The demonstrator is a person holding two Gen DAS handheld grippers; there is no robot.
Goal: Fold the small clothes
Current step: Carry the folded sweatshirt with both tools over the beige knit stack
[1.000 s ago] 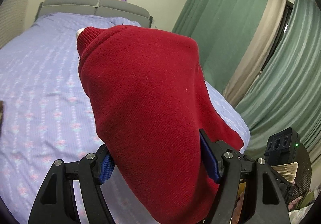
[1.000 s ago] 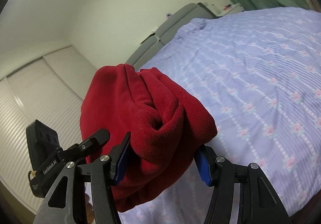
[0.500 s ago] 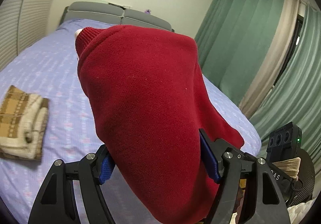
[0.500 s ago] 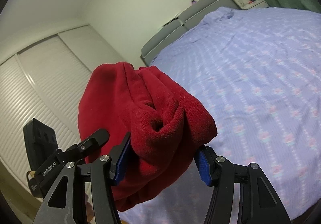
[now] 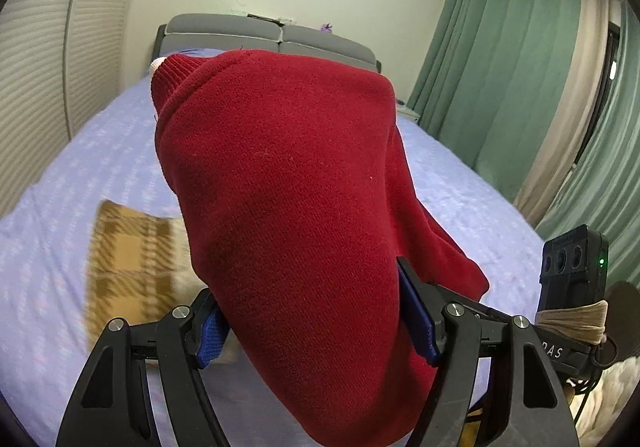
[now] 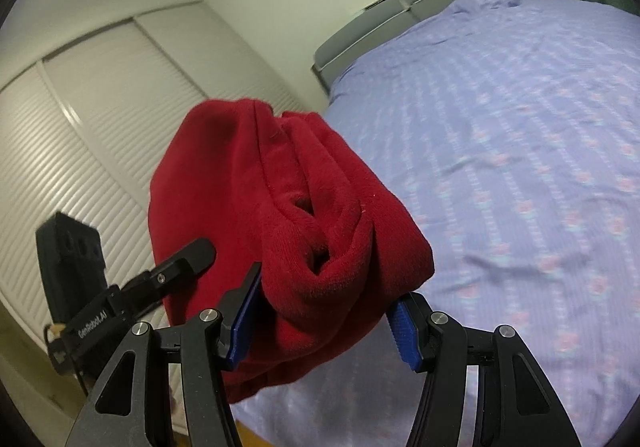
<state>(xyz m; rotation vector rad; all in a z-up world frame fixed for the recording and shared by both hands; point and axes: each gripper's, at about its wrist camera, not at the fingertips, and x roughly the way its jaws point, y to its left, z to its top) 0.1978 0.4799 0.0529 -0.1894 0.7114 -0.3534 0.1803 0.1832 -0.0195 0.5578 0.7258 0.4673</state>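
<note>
The folded red sweater (image 5: 296,215) is clamped from both ends and carried clear of the bed. In the left wrist view its bulk is pinched between the blue pads of the left gripper (image 5: 316,319); in the right wrist view the rolled, layered end (image 6: 320,231) is squeezed by the right gripper (image 6: 326,321). A grip at each end is judged to be what keeps the folds from slipping open while the bundle is in the air.

Just beyond the sweater, on the left of the left wrist view, a folded tan plaid garment (image 5: 132,263) is seen lying on the bed, blurred; it is probably the stack where finished pieces are set down.

The surface is a lilac bedsheet (image 6: 520,167) with small floral stripes, lightly wrinkled. Farther off, a grey headboard (image 5: 264,35), white slatted wardrobe doors (image 6: 100,119) and green curtains (image 5: 500,59) are visible.
</note>
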